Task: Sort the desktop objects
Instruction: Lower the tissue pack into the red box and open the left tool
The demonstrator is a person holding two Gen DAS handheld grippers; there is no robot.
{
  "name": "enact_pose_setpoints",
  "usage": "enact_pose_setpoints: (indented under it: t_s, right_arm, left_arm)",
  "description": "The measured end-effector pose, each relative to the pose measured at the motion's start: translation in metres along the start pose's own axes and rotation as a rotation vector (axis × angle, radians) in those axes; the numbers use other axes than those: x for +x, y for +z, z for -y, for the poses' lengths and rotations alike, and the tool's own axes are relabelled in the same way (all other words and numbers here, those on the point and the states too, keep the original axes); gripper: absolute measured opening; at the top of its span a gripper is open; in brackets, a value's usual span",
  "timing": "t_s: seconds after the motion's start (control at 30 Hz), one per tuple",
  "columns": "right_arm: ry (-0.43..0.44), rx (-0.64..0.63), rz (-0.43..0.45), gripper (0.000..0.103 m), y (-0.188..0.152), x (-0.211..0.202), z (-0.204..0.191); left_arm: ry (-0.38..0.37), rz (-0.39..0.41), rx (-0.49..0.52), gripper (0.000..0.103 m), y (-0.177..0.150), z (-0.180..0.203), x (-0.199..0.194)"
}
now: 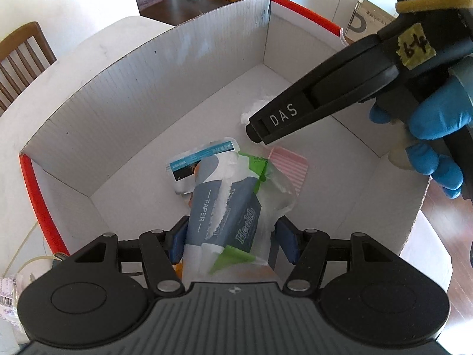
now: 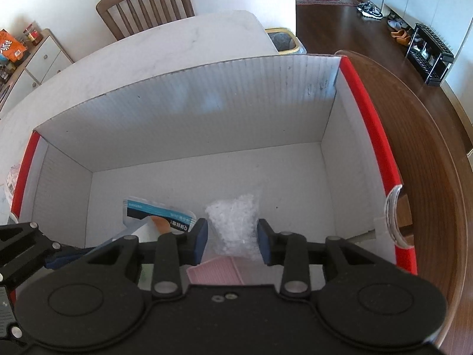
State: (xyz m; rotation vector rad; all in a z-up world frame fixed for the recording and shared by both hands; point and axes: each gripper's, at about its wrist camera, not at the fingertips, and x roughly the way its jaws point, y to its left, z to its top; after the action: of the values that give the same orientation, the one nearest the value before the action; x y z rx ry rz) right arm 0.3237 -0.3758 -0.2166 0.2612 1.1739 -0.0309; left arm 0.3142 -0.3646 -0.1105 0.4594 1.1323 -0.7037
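Observation:
A white corrugated box with red edges stands on the table; it also shows in the right wrist view. My left gripper hangs over the box, its blue pads either side of a grey-and-green tissue pack marked PAPER, which rests on other wrappers. Its jaws stand wide and seem loose on the pack. My right gripper is open and empty above a clear bag of white bits on the box floor. It also shows in the left wrist view, held by a blue-gloved hand. A pink striped packet lies below it.
A blue-and-white wrapper lies on the box floor at the left. A wooden chair stands beyond the white table. A bin sits on the dark floor. A brown round table edge runs on the right.

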Motion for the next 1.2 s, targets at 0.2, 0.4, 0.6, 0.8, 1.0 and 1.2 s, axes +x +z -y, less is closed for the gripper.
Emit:
enact_pose_setpoints:
  t_s: [0.2,0.4,0.6,0.8,1.0,1.2]
  right_arm:
    - [0.004,0.018,0.009,0.053,0.002,-0.002,0.004]
    - [0.02,0.037,0.038,0.063,0.0,-0.012,0.007]
    - [0.026,0.042,0.062,0.063,-0.003,-0.023,0.008]
    - [0.043,0.029,0.091,0.07,-0.007,-0.037,0.003]
    - [0.082,0.008,0.12,0.071,-0.013,-0.058,-0.002]
    - [0.126,-0.026,0.157,0.075,-0.021,-0.08,-0.013]
  left_arm:
    - [-0.031,0.011,-0.033,0.062,-0.005,-0.002,-0.006]
    - [-0.071,0.016,-0.107,0.068,-0.012,-0.009,-0.014]
    - [-0.098,0.07,-0.105,0.076,-0.019,-0.006,-0.031]
    - [-0.094,0.138,-0.096,0.076,-0.029,0.002,-0.053]
    - [-0.108,0.207,-0.144,0.076,-0.041,-0.01,-0.08]
    - [-0.095,0.276,-0.193,0.076,-0.042,-0.011,-0.097]
